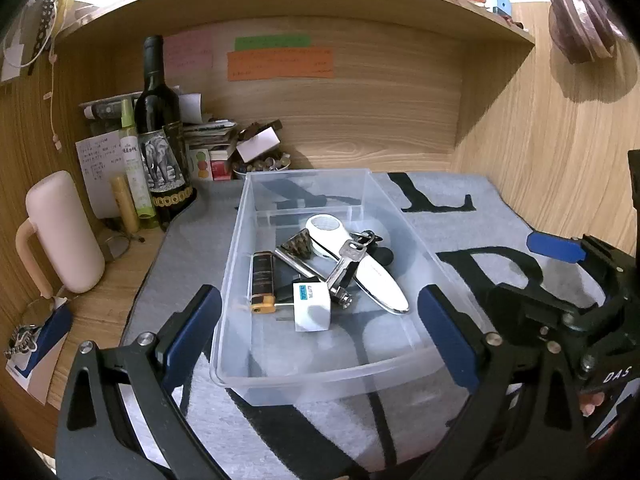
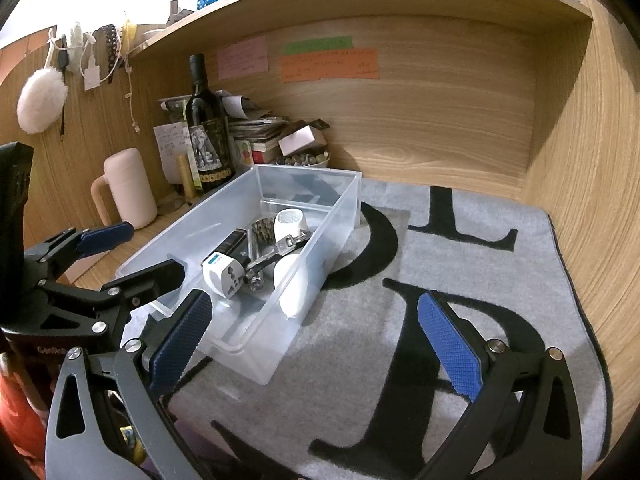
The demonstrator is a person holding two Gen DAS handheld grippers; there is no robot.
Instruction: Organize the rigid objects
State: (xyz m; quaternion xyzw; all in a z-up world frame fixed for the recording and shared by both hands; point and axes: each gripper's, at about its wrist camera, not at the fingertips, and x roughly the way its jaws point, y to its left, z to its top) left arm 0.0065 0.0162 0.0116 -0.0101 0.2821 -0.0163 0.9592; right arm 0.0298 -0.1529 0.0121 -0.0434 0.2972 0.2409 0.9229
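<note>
Your left gripper [image 1: 320,336] sits closest to the lens, its blue-padded fingers [image 1: 192,324] spread wide and grasping nothing. They straddle the near end of a clear plastic bin [image 1: 320,376], one pad outside its left wall, the other beside its right corner. Inside the bin, beyond your fingertips, lie a white travel adapter [image 1: 311,307], a black-and-gold lighter [image 1: 262,283], a key [image 1: 352,251], a metal tool [image 1: 340,276] and a white handheld device [image 1: 332,234], piled together near the middle. Your right gripper [image 2: 316,340] also hangs released and empty over the grey lettered mat [image 2: 460,248], with the bin just left of its fingers. A wine bottle [image 1: 160,132] stands behind on the desk.
</note>
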